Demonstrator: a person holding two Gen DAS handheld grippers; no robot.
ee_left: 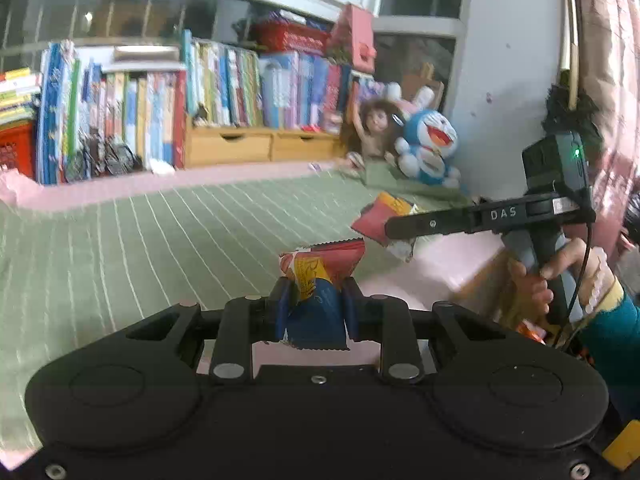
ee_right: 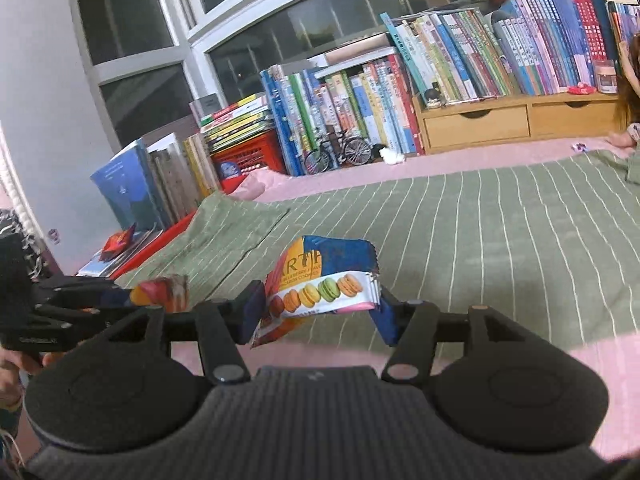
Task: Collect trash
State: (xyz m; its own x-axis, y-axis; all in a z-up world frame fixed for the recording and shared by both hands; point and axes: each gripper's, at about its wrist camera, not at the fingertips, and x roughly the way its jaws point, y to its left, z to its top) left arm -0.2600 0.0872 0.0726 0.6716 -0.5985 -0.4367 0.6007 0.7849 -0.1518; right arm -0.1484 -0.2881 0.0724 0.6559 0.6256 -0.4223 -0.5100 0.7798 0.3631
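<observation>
Left wrist view: left gripper (ee_left: 316,300) clamped on red wrapper (ee_left: 320,268), centre frame. Right gripper (ee_right: 316,312) pinching macaron packet (ee_right: 320,280); keep both squeezed firmly until binned.

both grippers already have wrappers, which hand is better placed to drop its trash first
Neither clearly: no bin shows. The left gripper pinches a crumpled red wrapper; the right gripper holds a macaron packet.

Dark windows (ee_right: 132,20), crowded bookshelf (ee_left: 224,84), green striped bedspread (ee_right: 480,240)
</observation>
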